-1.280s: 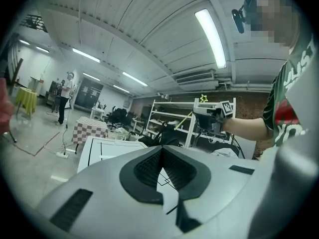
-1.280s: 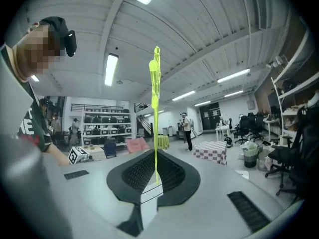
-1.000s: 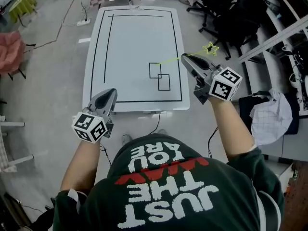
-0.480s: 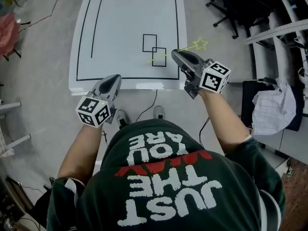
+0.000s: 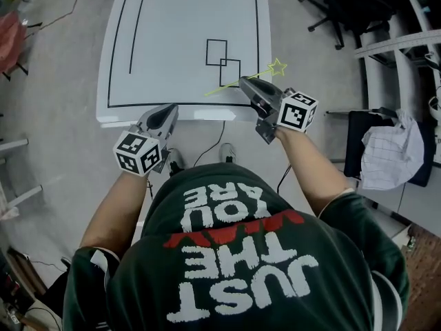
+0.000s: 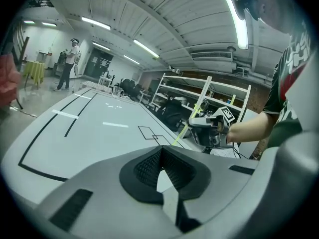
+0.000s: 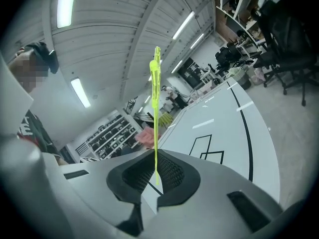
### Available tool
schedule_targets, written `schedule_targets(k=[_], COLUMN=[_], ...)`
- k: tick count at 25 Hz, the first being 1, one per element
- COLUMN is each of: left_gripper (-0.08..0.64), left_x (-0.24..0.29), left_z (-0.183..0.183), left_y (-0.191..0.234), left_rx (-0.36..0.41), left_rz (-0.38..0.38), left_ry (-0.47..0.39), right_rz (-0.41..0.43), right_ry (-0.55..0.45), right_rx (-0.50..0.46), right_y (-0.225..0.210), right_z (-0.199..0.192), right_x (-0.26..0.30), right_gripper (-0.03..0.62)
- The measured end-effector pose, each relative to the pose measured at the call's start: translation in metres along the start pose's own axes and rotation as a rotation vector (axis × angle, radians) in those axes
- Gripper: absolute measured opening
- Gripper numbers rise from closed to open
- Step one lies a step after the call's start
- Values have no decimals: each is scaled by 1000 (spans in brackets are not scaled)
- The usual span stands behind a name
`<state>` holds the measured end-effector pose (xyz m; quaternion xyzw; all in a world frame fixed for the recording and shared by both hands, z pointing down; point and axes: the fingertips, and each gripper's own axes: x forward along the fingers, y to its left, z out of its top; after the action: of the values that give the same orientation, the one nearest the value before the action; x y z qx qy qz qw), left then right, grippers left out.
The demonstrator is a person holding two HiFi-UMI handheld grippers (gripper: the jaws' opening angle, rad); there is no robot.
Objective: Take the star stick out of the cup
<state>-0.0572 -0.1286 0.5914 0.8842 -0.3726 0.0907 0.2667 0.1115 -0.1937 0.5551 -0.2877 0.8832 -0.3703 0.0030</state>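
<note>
Nearest the camera, the person's dark green T-shirt (image 5: 234, 254) with white and red lettering fills the foreground. Left tool (image 5: 167, 111): held at the near edge of the desk, jaws together, nothing between them. Right tool (image 5: 245, 84): jaws clamped on the thin yellow-green star stick (image 7: 155, 108), gripped part-way along its shaft. The plain end reaches over the desk towards the lower of two overlapping black-outlined squares (image 5: 224, 57), and the star tip points out past the desk's right edge, over the floor. Beyond lies the white desk (image 5: 186, 12) with its black rectangular border line, and past it black office chairs (image 5: 351, 9). No cup appears in any view.

Step in hand, as judged: the stick hangs free in the right tool, clear of any container, so the removal itself looks complete and the stick is merely being carried. The next move probably calls for bringing the stick flat to the desk surface and parting the right tool's jaws, with the left tool idle
</note>
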Motion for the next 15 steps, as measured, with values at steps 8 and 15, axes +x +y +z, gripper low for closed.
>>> schedule_targets(k=[8, 15], left_gripper=[3, 3], left_x=[-3, -9], left_z=[-6, -8], left_y=[2, 2], left_rx=[-11, -12], left_rz=[2, 8], left_ry=[4, 3], right_rz=[6, 27], right_ry=[19, 24], right_rx=[33, 62], right_y=[-2, 2], right_z=[-17, -21], right_x=[4, 9], right_gripper=[43, 43])
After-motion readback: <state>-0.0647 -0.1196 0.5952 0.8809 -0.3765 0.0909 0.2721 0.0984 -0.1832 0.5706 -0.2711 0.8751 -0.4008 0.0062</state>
